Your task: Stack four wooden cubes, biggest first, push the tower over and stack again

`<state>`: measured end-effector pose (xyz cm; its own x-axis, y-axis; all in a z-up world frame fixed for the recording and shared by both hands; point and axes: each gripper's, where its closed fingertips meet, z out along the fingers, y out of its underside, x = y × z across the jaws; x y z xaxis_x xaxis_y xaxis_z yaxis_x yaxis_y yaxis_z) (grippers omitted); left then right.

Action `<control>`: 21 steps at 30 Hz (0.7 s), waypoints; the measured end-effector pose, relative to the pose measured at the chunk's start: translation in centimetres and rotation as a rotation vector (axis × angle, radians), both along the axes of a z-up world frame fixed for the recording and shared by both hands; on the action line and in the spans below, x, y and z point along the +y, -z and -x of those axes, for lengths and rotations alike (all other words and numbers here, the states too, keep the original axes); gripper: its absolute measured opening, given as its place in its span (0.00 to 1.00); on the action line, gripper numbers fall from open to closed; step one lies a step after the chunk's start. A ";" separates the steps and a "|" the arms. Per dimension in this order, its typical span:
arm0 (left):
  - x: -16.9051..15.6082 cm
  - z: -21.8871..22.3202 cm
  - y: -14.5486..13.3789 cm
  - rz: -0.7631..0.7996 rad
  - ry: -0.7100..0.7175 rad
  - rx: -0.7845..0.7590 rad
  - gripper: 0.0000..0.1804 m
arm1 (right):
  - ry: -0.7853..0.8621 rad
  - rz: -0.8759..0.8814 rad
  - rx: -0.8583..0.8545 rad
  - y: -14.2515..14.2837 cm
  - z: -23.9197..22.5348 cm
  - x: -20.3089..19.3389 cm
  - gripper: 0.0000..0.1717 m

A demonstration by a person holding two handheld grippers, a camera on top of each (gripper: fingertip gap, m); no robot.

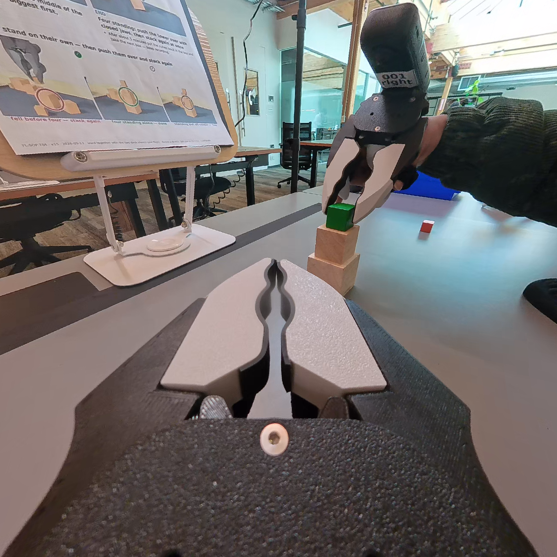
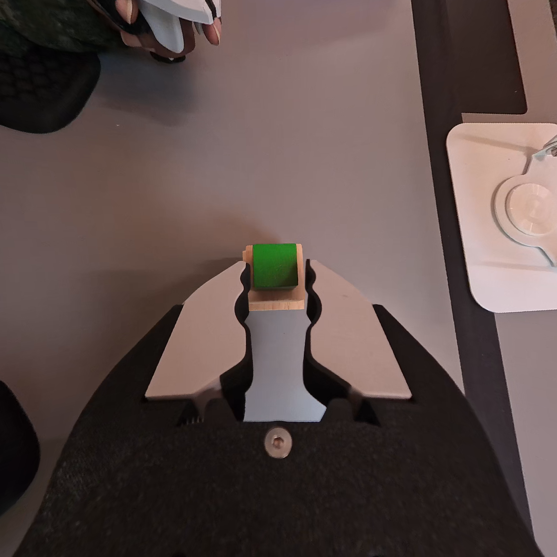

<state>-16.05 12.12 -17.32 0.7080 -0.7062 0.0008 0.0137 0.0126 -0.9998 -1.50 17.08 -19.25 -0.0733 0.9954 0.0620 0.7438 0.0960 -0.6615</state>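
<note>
Open grey desk (image 2: pixel 211 168) lies ahead of my right gripper (image 2: pixel 276 271), whose fingers straddle the green cube (image 2: pixel 273 265) with a gap at each pad. That cube tops two wooden blocks (image 1: pixel 334 259), blocking my shut left gripper (image 1: pixel 275 265) just beside them. The white stand base (image 1: pixel 162 253) fills the desk's far edge; a red cube (image 1: pixel 427 226) sits well apart.

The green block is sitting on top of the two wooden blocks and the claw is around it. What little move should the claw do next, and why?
Probably lift the right claw straight up, slowly. The green block already sits flat on the two wooden blocks, and the right wrist view shows gaps between its sides and the fingers, so it stands alone. Sideways motion might bump it off.
</note>
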 end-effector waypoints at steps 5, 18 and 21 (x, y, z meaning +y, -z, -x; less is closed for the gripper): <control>0.0 0.1 -0.1 -0.004 -0.003 -0.002 0.00 | 0.066 -0.033 0.105 -2.9 -1.1 0.5 0.22; -0.1 0.5 -1.0 -0.046 -0.035 -0.020 0.00 | 0.644 -0.142 0.094 -2.5 -21.1 1.2 0.23; 0.0 0.5 -0.9 -0.043 -0.033 -0.017 0.00 | 0.738 -0.102 0.032 0.4 -26.1 -0.1 0.23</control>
